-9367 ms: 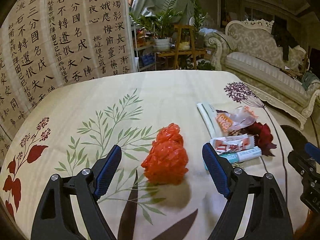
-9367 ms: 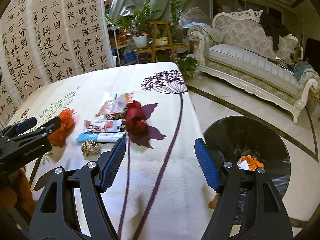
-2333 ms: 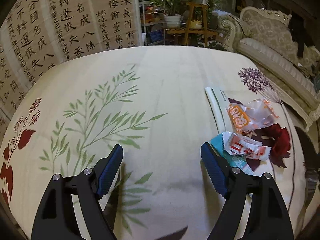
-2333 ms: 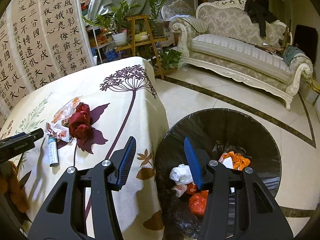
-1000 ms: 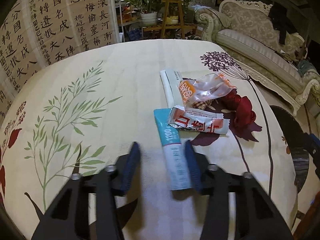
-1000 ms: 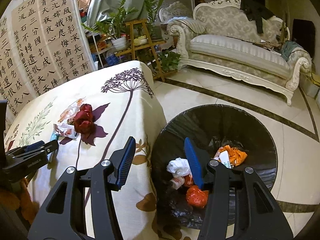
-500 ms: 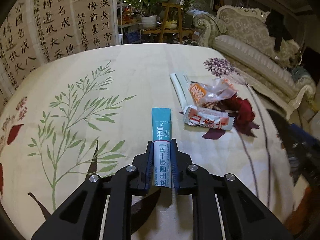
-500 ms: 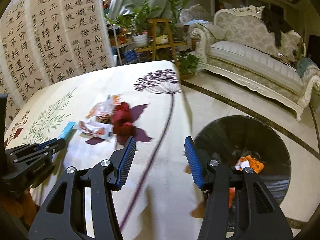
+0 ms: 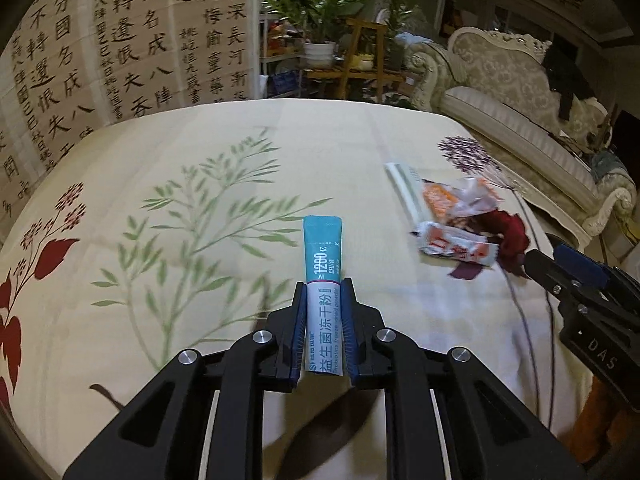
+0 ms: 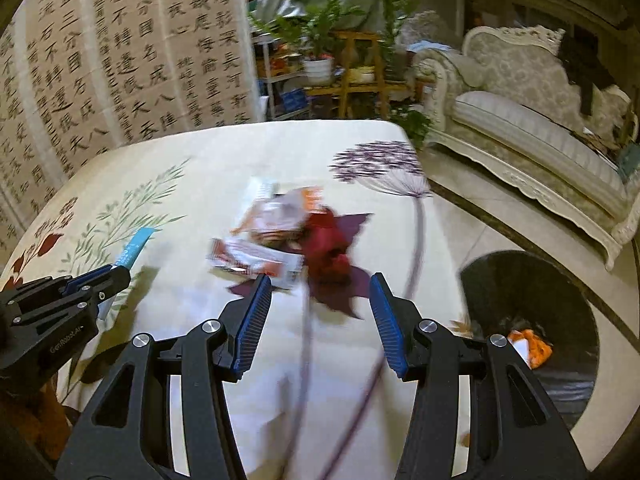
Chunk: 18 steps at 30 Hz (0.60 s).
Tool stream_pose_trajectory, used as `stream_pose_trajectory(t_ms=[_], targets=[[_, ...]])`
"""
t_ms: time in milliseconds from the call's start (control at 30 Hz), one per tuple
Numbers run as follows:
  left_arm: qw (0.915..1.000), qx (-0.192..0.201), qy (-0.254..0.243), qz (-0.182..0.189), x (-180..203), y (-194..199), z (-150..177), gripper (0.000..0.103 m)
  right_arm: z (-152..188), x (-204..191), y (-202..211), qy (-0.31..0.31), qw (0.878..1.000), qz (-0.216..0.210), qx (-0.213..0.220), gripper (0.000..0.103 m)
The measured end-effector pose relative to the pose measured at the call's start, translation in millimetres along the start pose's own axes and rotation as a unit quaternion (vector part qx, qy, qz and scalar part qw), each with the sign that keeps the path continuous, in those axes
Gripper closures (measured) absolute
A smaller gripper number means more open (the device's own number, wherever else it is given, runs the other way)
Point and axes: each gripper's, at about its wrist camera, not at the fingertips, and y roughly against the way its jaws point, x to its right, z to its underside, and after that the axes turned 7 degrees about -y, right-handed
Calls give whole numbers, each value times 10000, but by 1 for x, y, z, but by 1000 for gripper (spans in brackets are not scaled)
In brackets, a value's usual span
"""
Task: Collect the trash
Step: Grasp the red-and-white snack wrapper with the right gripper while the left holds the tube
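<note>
My left gripper [image 9: 323, 300] is shut on a teal and white sachet [image 9: 322, 256] and holds it above the floral tablecloth [image 9: 240, 152]; it also shows in the right wrist view [image 10: 134, 250]. My right gripper [image 10: 320, 300] is open and empty, hovering just in front of a crumpled dark red wrapper [image 10: 328, 248] and a red and white wrapper [image 10: 256, 260]. An orange and clear wrapper [image 10: 288, 210] and a white packet [image 9: 404, 184] lie behind them. The black-lined trash bin [image 10: 528, 316] stands on the floor at the right.
The bin holds orange trash [image 10: 532, 346]. A calligraphy screen [image 9: 100, 48] stands behind the table. Plants on a wooden stand [image 9: 360, 64] and a pale sofa [image 10: 540, 128] are at the back right. The table's right edge drops to the tiled floor [image 10: 480, 232].
My left gripper closed on the sachet and lifted it off the cloth. My right gripper swung left from over the bin to the wrappers on the table.
</note>
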Motion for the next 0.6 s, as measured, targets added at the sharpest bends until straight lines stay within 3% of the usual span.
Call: stream_pose_trajectory(t_ms=[267, 600], targets=[[9996, -49, 270, -57, -34, -2, 9, 85, -4, -23, -19, 119, 9996, -182, -176, 53], [9991, -76, 425, 33, -51, -8, 11, 85, -22, -10, -37, 38, 9990, 434, -115, 53]])
